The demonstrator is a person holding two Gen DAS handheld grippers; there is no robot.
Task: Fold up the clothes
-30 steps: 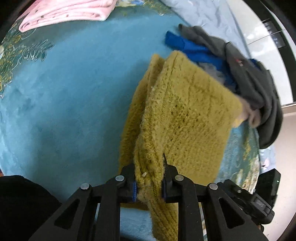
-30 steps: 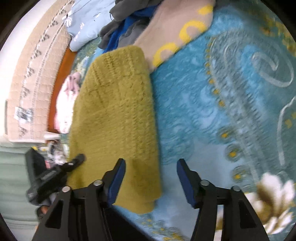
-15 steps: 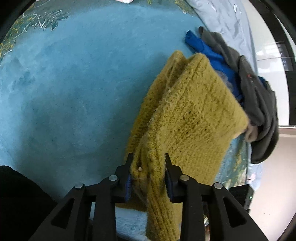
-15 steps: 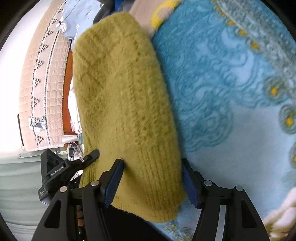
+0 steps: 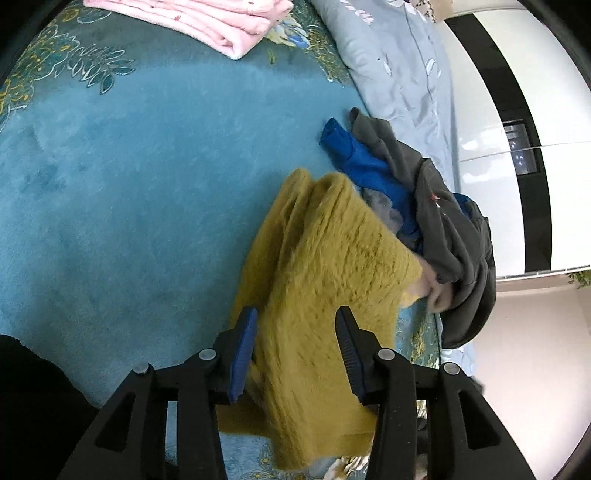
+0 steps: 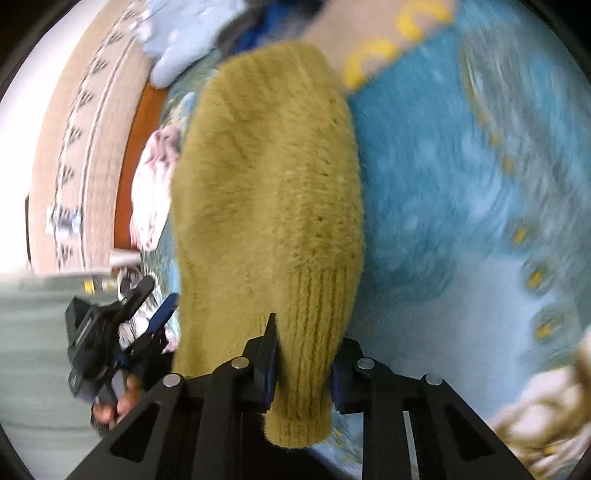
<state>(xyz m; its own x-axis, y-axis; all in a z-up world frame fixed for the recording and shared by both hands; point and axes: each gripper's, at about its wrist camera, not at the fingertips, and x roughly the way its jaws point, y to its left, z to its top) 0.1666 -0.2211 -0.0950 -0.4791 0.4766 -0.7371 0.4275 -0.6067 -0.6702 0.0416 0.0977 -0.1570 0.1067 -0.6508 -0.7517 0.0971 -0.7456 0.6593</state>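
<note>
A mustard-yellow knitted sweater lies folded into a long strip on the teal bedspread. My left gripper straddles its near end. Its jaws are opening, with the knit between them and the pads off it. In the right wrist view the sweater runs away from the camera. My right gripper is closing and pinches the ribbed hem between its pads. The left gripper shows at the sweater's left edge, held by a hand.
A heap of grey and blue clothes lies just beyond the sweater's far end. A beige garment with yellow rings is beside it. Folded pink clothes sit at the back left, a pale blue duvet at the back right.
The left jaws were clamped on the sweater's edge and have spread apart, letting it go. The right jaws stood wide over the hem and have closed on it.
</note>
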